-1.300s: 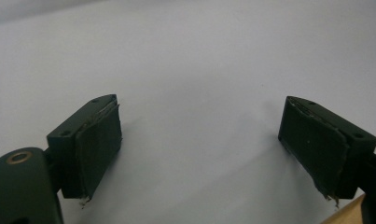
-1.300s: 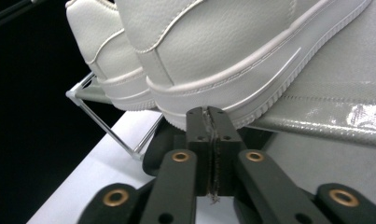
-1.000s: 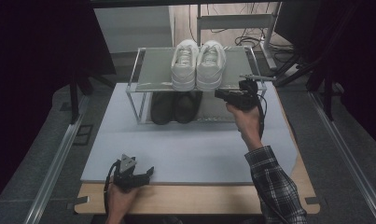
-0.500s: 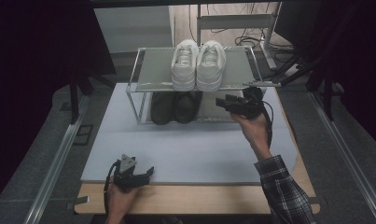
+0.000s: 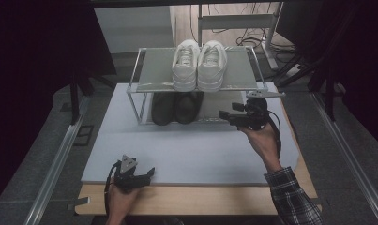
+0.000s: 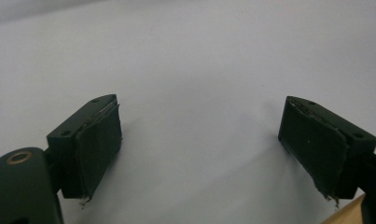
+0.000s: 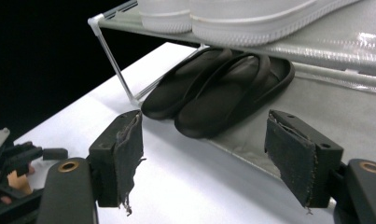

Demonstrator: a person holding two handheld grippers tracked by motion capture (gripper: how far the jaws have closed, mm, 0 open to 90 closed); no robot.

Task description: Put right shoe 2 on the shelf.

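Observation:
A pair of white sneakers (image 5: 198,63) stands on the top shelf of a metal shoe rack (image 5: 238,70). Two black slippers (image 5: 176,107) lie side by side on the lower shelf; the right gripper view shows the slippers (image 7: 223,91) just beyond the jaws. My right gripper (image 5: 225,116) hovers at the rack's front right, pointing left at the slippers. Its jaws have just been opening and nothing is between them (image 7: 202,161). My left gripper (image 5: 147,174) rests at the near edge of the white mat, open and empty (image 6: 199,144).
A white mat (image 5: 196,150) covers the wooden table (image 5: 200,201). Metal rails (image 5: 60,154) run along both sides of the table. Cables and a desk frame (image 5: 238,23) lie behind the rack.
My right gripper has moved down and toward me from the rack's top shelf level to the lower shelf's front, and its jaws have spread apart. The left gripper stayed put.

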